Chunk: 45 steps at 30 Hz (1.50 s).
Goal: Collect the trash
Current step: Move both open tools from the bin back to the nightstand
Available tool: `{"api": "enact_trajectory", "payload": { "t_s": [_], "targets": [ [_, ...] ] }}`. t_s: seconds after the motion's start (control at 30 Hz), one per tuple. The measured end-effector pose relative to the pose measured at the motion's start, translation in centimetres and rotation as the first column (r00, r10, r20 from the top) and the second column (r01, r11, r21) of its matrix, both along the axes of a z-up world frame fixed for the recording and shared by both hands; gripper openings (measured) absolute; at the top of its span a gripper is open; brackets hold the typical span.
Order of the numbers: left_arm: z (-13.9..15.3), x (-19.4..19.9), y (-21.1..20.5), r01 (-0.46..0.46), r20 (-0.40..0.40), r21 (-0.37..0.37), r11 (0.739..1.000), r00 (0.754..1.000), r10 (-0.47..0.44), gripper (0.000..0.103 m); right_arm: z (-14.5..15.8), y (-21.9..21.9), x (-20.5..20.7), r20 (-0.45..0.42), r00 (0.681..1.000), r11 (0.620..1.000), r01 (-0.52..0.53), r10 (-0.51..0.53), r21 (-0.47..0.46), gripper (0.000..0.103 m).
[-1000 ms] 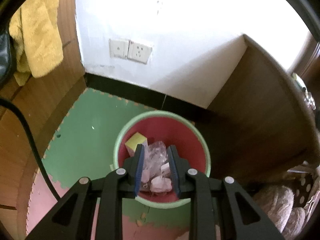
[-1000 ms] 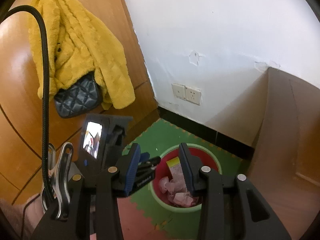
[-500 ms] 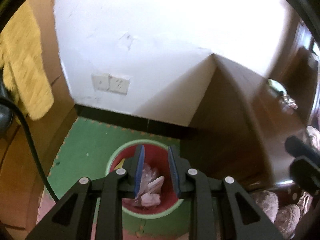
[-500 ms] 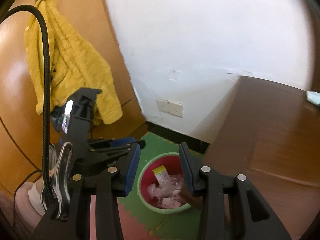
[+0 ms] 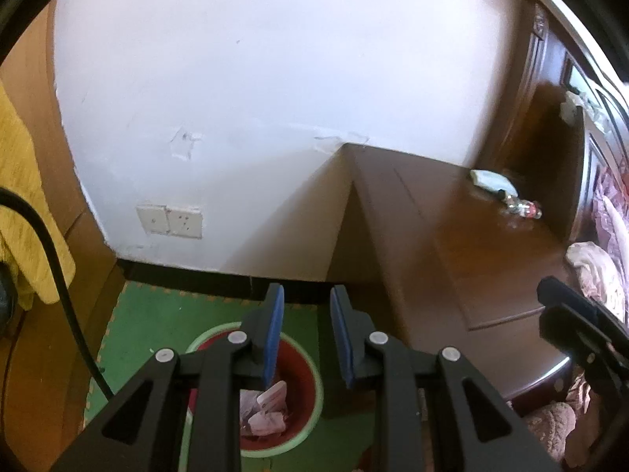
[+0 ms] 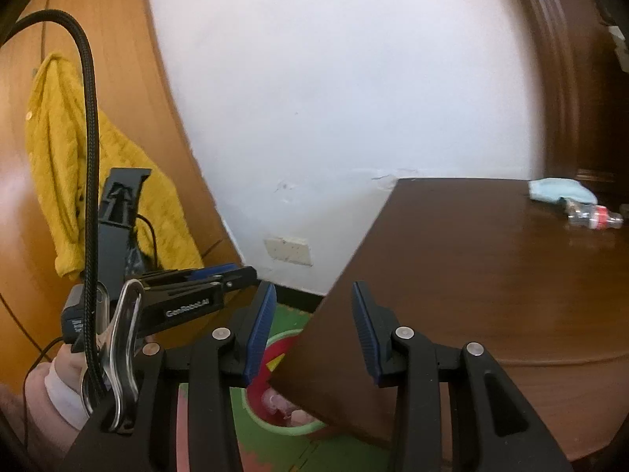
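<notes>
Hanging empty, the left hand-held gripper [image 5: 302,314] keeps a narrow gap and the right hand-held gripper [image 6: 312,314] a wider one. Below stands the red bin with green rim [image 5: 310,373]. Beyond, across the brown wooden tabletop [image 6: 491,267], lie a soft pale-blue mask [image 6: 560,190] and a light, crushable clear plastic bottle [image 6: 593,212]; pinch its middle. Nothing blocks reach.

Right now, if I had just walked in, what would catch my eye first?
Probably the red bin with a green rim on the green floor mat, down by the wall corner, with crumpled wrappers inside. Next, the yellow jacket hanging on the wooden panel at the left, and the blue cloth and small bottle lying at the far end of the dark wooden tabletop.
</notes>
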<state>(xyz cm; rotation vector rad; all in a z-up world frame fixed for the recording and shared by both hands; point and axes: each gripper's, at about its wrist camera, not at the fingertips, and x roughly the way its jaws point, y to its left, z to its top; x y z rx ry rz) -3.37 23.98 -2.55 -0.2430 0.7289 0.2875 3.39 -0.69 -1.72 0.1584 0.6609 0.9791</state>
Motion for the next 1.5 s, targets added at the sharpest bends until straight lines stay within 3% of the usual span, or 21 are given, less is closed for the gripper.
{"api": "enact_trajectory", "payload": {
  "t_s": [0.53,1.1,1.5],
  "targets": [
    [3.2,3.6,-5.2,0.110,0.037,0.052,0.993,0.993,-0.112,0.026,0.3,-5.7,1.8,0.012,0.990,0.990,0.143,-0.143,0.011,0.041],
    [5.4,10.5,-12.6,0.271,0.031,0.072,0.960,0.961,-0.274,0.026,-0.3,-10.7,4.6,0.015,0.963,0.963,0.269,-0.269,-0.020,0.041],
    [5.8,14.8,-16.2,0.327,0.032,0.055,0.943,0.944,-0.329,0.026,-0.8,-13.3,7.3,0.024,0.939,0.937,0.344,-0.343,-0.060,0.041]
  ]
}}
